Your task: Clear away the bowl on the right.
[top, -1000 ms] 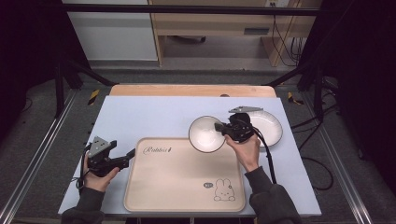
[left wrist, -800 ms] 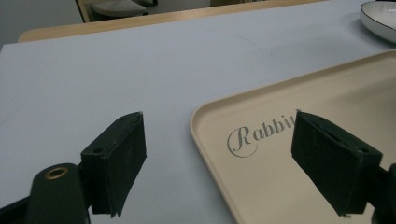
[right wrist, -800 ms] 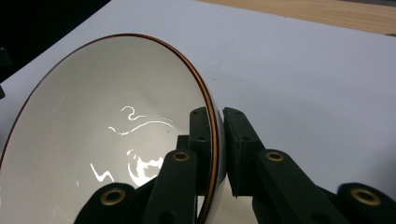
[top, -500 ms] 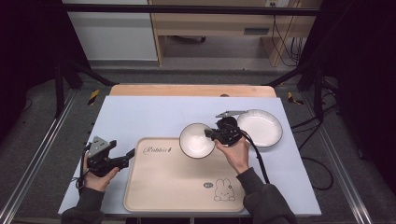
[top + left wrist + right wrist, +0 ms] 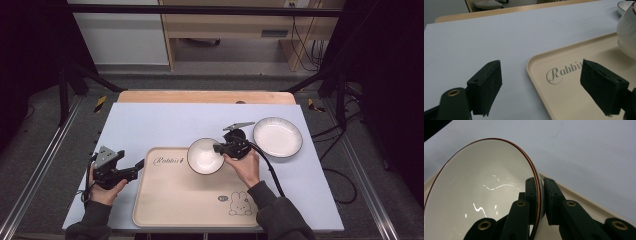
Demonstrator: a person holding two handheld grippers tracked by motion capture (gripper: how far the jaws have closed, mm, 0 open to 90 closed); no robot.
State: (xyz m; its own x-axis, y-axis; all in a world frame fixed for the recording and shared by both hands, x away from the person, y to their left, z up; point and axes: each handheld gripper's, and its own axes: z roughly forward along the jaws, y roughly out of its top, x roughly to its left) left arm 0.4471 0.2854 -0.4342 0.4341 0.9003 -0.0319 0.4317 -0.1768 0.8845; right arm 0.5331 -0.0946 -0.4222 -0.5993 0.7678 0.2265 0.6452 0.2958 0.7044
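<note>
One bowl rim [image 5: 537,187] between the right tongs [image 5: 541,202].

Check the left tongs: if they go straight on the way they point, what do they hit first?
Likely the beige rectangular tray: the open left tongs straddle its near corner, pointing low across it. Farther along that line hangs the white bowl with a brown rim, though depth is unclear.

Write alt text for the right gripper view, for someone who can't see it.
A black two-jaw right gripper pinches the brown-edged rim of a glossy white ceramic bowl, one jaw inside and one outside. Below it lie the corner of a beige tray and a pale blue-grey table top.
</note>
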